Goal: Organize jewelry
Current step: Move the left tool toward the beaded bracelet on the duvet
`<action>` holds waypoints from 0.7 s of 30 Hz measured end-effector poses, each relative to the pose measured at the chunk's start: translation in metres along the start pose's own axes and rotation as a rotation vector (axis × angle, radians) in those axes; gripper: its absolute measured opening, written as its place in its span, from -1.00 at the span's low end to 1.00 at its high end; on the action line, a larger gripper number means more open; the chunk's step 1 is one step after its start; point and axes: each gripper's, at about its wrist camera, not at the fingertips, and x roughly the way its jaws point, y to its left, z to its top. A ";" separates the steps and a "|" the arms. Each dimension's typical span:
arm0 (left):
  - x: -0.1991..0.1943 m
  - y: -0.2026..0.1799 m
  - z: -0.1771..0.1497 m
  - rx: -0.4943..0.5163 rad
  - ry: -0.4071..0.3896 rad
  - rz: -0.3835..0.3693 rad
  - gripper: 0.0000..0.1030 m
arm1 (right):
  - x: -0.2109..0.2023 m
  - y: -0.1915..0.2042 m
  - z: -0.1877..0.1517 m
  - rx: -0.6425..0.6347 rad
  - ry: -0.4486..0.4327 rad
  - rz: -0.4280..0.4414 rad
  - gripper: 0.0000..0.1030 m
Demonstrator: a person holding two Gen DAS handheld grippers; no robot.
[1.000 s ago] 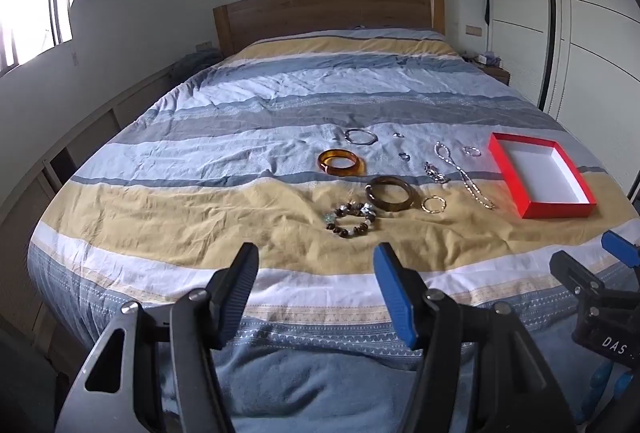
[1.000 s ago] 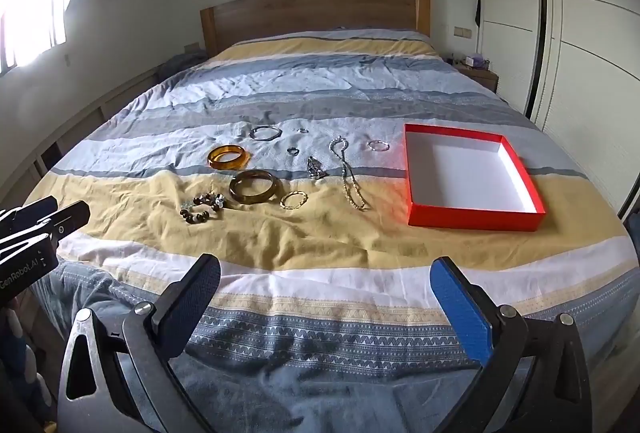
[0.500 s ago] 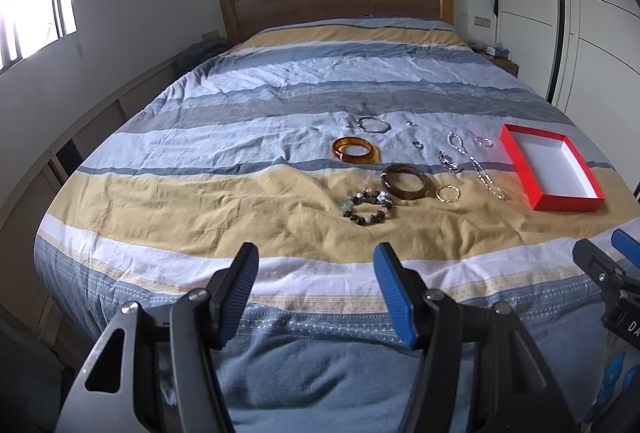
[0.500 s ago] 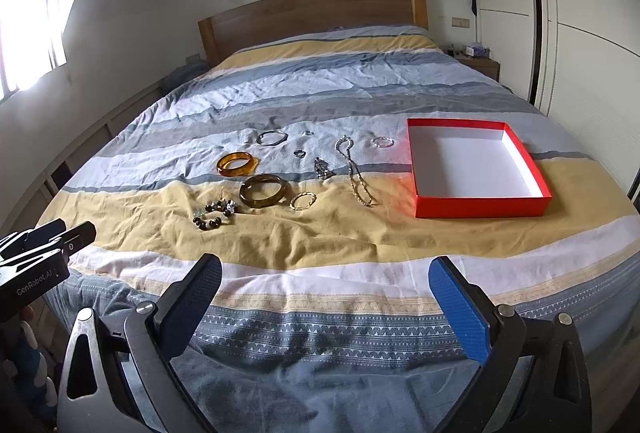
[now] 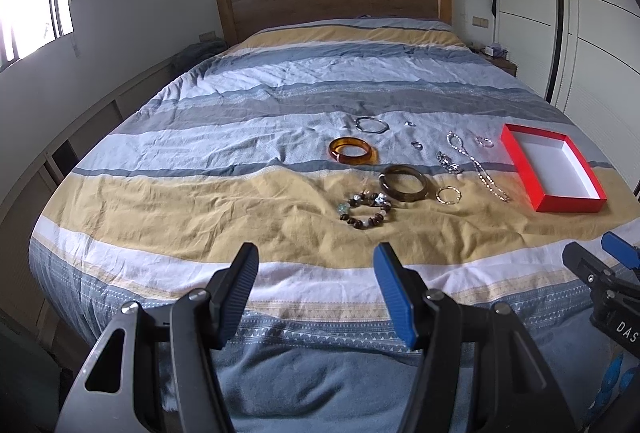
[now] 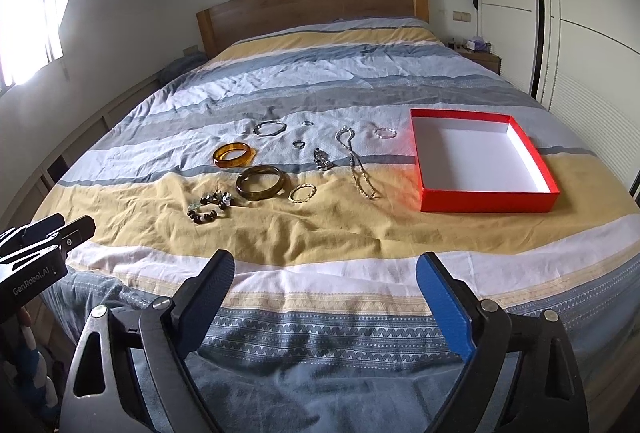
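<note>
The left gripper (image 5: 316, 265) hangs over the near edge of the bed (image 5: 168, 217), its 2 jaws apart with only bedding between them. The right gripper (image 6: 325, 275) is wider apart, its 2 jaws closing on nothing. Beyond them, on the striped cover, lies the jewelry. I count 1 beaded bracelet (image 6: 209, 207) nearest, 1 dark brown bangle (image 6: 261, 182) just beyond it, with 1 thin gold hoop (image 6: 302, 192) just right of that bangle and 1 amber bangle (image 6: 234, 154) farther back. Then come 1 silver wire bangle (image 6: 269, 128) at the far left, 2 small rings (image 6: 299, 144) near the middle, 1 silver pendant cluster (image 6: 322, 160), 1 long chain necklace (image 6: 357, 164) and 1 small clear-bead bracelet (image 6: 385, 132). To the right of it all stands 1 red box (image 6: 486, 202), white inside, holding nothing.
</note>
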 end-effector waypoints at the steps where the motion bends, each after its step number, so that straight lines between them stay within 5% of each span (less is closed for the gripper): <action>1: -0.001 -0.001 0.001 0.002 -0.009 0.014 0.12 | 0.001 0.000 0.000 0.000 0.001 -0.001 0.69; 21: 0.059 0.006 0.024 -0.028 0.052 -0.040 0.12 | 0.044 0.005 0.019 -0.010 0.058 0.021 0.11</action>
